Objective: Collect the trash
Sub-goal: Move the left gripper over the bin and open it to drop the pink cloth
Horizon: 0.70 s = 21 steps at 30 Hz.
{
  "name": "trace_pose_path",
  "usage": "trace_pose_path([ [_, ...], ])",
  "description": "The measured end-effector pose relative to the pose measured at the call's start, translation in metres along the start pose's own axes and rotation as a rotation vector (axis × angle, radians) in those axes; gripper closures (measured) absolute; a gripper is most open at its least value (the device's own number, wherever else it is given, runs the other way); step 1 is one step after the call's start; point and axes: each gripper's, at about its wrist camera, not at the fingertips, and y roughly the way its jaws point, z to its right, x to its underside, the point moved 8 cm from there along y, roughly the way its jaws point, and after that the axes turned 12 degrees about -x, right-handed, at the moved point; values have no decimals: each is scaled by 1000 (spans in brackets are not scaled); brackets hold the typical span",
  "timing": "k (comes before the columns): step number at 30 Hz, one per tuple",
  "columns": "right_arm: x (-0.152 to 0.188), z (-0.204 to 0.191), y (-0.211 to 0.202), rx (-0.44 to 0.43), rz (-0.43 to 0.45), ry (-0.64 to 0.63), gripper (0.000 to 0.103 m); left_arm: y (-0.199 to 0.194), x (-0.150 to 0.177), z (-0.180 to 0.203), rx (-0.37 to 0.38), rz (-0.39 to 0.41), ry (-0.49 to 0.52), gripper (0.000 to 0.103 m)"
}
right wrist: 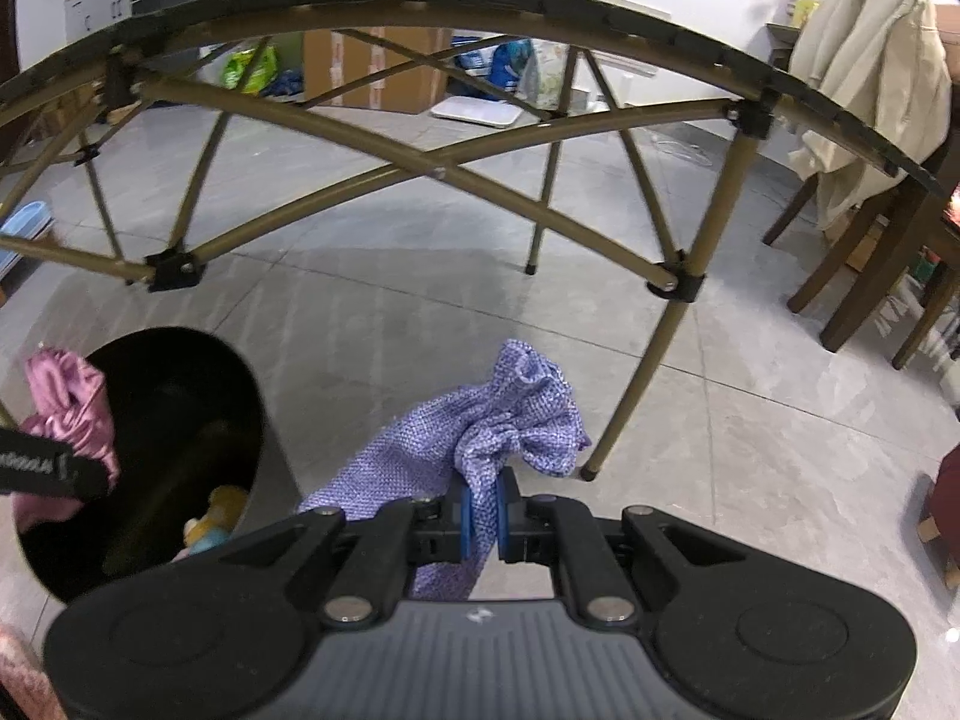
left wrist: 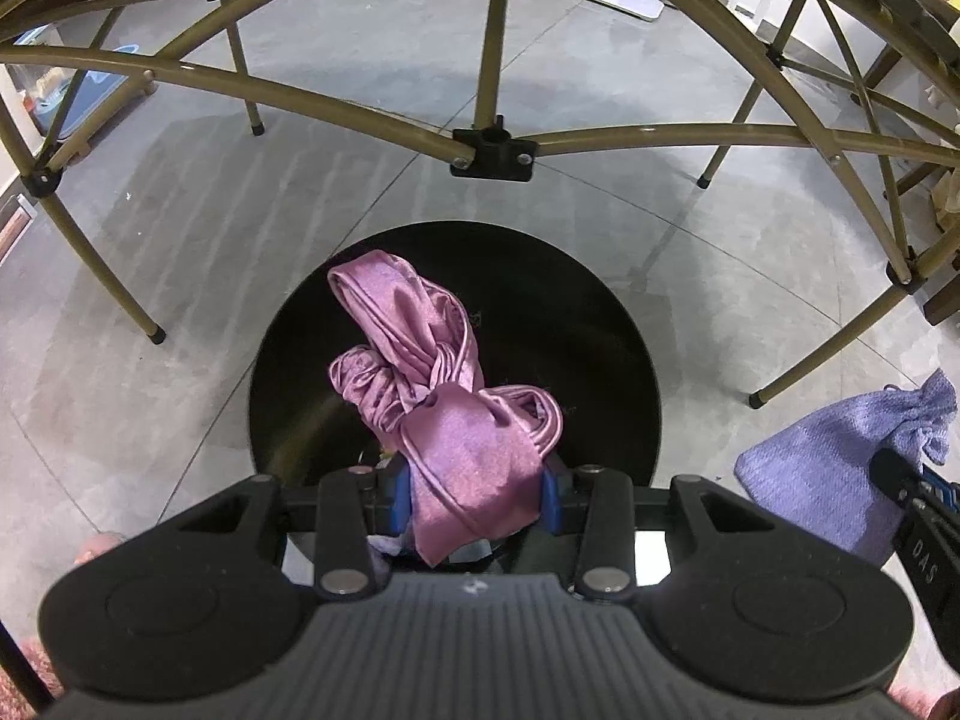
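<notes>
left gripper [left wrist: 477,495]: we see the blue pads closed on a knotted pink satin cloth [left wrist: 444,396], which stands up past the fingertips.
pink cloth place: directly ahead of our left fingers and over the mouth of the round black trash bin [left wrist: 606,324]; it looks clear of the rim, though we can't be sure.
right gripper [right wrist: 483,519]: pads pinched nearly together on a lilac woven drawstring pouch [right wrist: 510,420], gripped near its gathered neck.
pouch place: bunched just beyond our right fingertips, its body hanging off to their left; it hangs beside the bin, over the grey tiled floor [right wrist: 720,420], not above the opening.
bin contents: something yellow and pale blue [right wrist: 210,522] lies at the bottom; too small to tell what.
step in hand (our guess): drop the pink cloth into the bin.
how to do it well: we keep the left fingers centred over the opening, spread them fully so the satin slips free, and watch that no loop snags a pad. Then we bring the right fingers over the mouth before releasing.
risk: pouch tail may drape on the rim; tan folding table legs [right wrist: 636,396] stand near.
</notes>
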Motion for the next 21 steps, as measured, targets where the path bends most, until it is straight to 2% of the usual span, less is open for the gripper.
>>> trace_pose_path([
  [8, 2, 10, 0, -2, 1, 28, 95, 5, 2, 4, -24, 1, 12, 61],
  [11, 2, 8, -1, -9, 2, 27, 95, 4, 0, 1, -36, 8, 2, 43],
  [13, 1, 7, -2, -12, 5, 26, 95, 2, -2, -2, -38, 19, -17, 4],
  [14, 1, 7, -3, -12, 7, 27, 95, 1, -3, -3, -33, 20, -25, 0],
  [21, 0, 6, -5, -19, 14, 25, 95, -1, -3, -5, -64, 12, -2, 0],
])
